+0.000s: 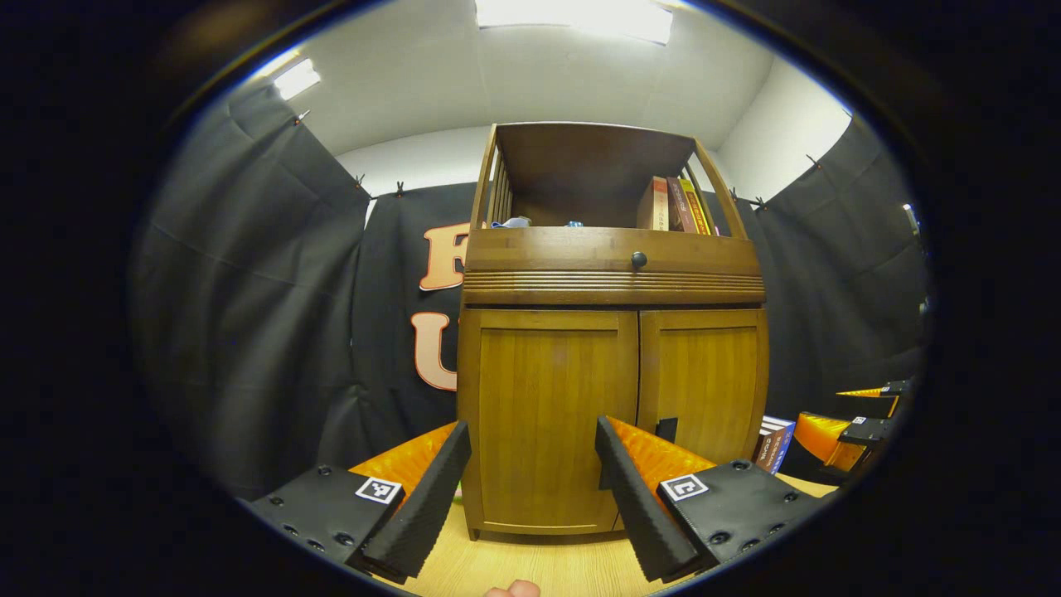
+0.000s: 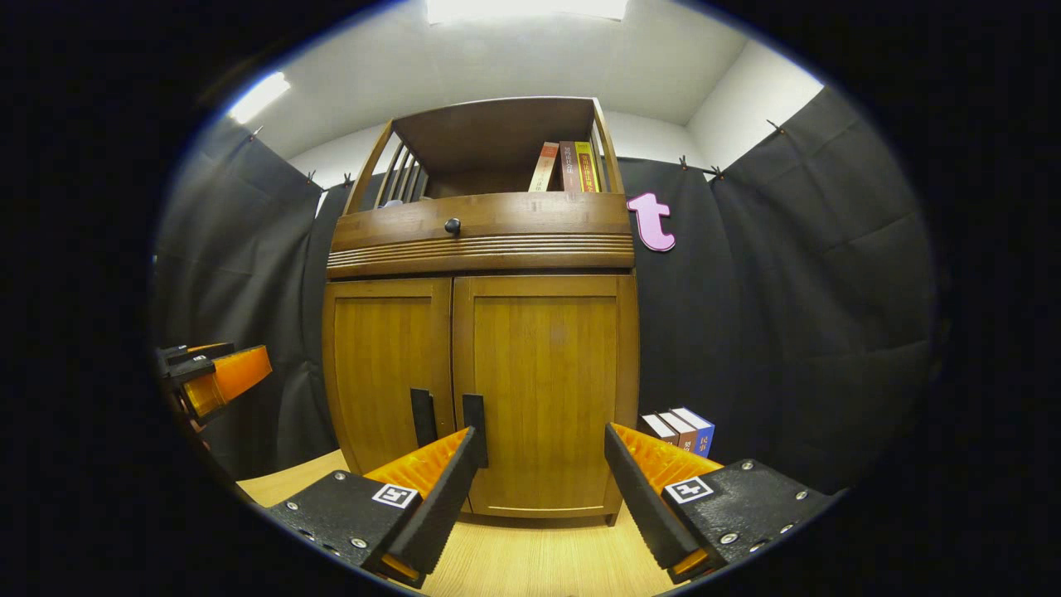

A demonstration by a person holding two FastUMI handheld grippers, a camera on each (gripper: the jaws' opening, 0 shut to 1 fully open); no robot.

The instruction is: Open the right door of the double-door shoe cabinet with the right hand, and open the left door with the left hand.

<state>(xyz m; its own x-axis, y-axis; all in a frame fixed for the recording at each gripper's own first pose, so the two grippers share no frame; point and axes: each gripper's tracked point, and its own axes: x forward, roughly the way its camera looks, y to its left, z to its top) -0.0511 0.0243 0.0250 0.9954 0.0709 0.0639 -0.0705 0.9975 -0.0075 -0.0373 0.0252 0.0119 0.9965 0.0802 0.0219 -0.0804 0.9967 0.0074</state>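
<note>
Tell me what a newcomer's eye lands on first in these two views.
The wooden shoe cabinet stands dead ahead on the pale table, both doors shut, two dark handles low at the centre seam. A row of books leans in its open top shelf, and more books stand on the table by its right side. Each open claw, left and right, frames the doors with orange-and-black fingers.

My left gripper (image 1: 533, 464) has two wedge-shaped fingers: bright orange ribbed plastic bodies faced with black toothed rubber pads (image 1: 424, 506). Each sits on a flat black plate studded with round screw heads and carries a small square black-and-white marker tag. My right gripper (image 2: 540, 468) is built the same, orange and black, with silver screws and matching square tags on its plates
</note>
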